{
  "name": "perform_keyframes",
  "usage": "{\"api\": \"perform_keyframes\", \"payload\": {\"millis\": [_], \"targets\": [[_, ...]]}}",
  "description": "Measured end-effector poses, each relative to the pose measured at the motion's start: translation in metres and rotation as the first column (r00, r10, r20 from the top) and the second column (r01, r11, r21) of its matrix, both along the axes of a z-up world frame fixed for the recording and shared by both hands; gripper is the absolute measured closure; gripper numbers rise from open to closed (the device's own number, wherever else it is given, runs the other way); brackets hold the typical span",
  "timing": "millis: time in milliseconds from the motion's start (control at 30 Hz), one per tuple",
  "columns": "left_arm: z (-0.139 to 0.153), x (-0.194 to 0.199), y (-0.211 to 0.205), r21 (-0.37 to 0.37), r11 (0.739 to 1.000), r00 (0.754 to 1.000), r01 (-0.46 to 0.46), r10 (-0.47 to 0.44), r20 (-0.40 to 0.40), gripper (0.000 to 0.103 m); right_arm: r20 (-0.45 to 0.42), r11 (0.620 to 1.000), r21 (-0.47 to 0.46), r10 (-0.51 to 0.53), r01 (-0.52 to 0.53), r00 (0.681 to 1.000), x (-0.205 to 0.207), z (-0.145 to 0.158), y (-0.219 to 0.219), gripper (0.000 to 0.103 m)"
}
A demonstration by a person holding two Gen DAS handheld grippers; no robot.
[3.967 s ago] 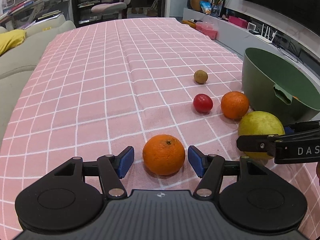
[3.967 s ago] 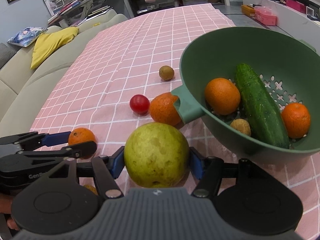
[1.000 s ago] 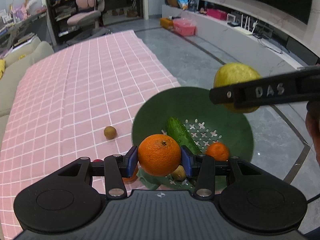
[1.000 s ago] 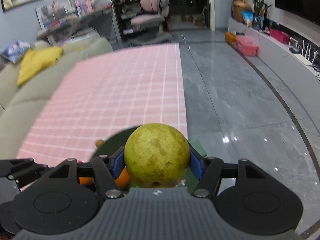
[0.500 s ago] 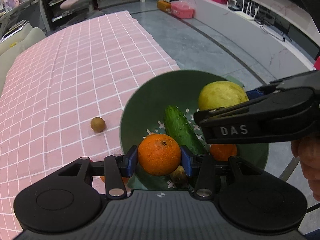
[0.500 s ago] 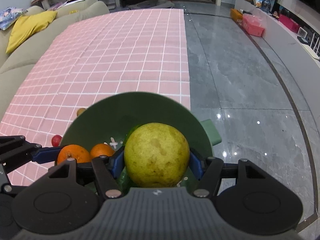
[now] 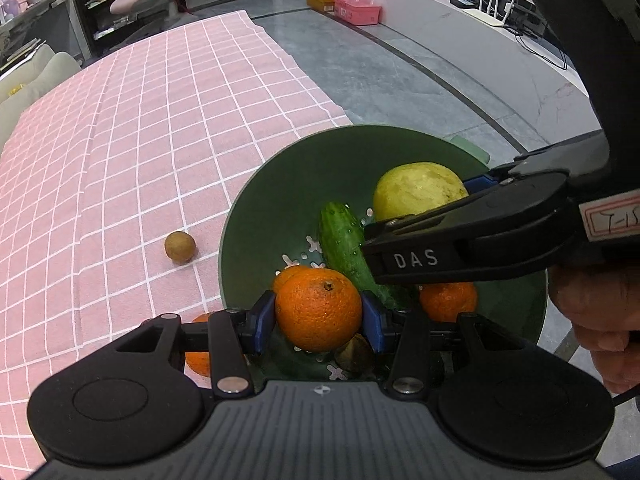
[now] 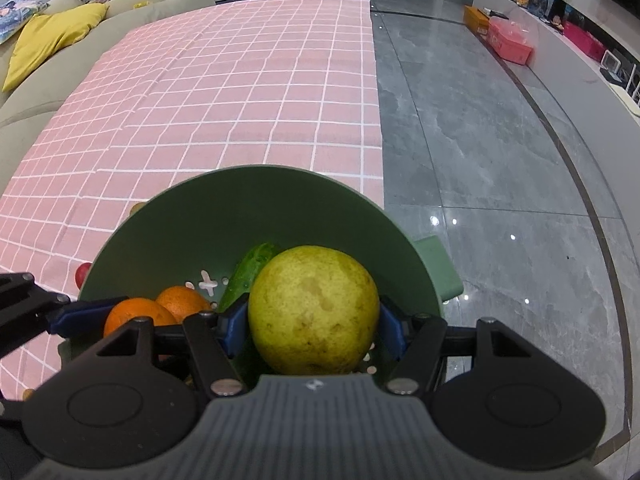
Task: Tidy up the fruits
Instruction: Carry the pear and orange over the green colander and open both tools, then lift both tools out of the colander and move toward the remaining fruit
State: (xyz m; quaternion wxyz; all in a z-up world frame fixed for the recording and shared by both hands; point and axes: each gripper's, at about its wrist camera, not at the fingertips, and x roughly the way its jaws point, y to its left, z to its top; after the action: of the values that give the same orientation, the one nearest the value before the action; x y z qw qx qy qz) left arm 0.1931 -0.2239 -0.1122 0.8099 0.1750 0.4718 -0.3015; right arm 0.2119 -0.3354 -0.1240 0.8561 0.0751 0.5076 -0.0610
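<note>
Pink checked tablecloth [image 7: 140, 140] fills the frame's left; at lower center my left gripper [image 7: 319, 316] clamps an orange [image 7: 319, 309] over the green colander [image 7: 280, 200], my right gripper [image 8: 314, 322] clasping the pear [image 8: 314, 314] above it.

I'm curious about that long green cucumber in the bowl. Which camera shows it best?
The left wrist view: the cucumber lies lengthwise in the green bowl, mostly exposed. In the right wrist view only its tip peeks out behind the yellow-green fruit held by the right gripper.
</note>
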Motion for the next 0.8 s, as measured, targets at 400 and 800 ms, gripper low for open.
{"api": "perform_keyframes", "payload": {"millis": [400,800], "targets": [[0.003,0.004,-0.002,0.007,1.0,1.0,-0.006,0.007,-0.017,0.044,-0.001,0.999,-0.028,0.031,-0.031,1.0,0.004,-0.001,0.003,0.039],[0.043,-0.008,0.013,-0.016,0.999,0.998,-0.044,0.045,0.044,0.033,0.075,0.997,-0.057,0.048,-0.044,0.996,-0.005,0.034,0.013,0.03]]}}
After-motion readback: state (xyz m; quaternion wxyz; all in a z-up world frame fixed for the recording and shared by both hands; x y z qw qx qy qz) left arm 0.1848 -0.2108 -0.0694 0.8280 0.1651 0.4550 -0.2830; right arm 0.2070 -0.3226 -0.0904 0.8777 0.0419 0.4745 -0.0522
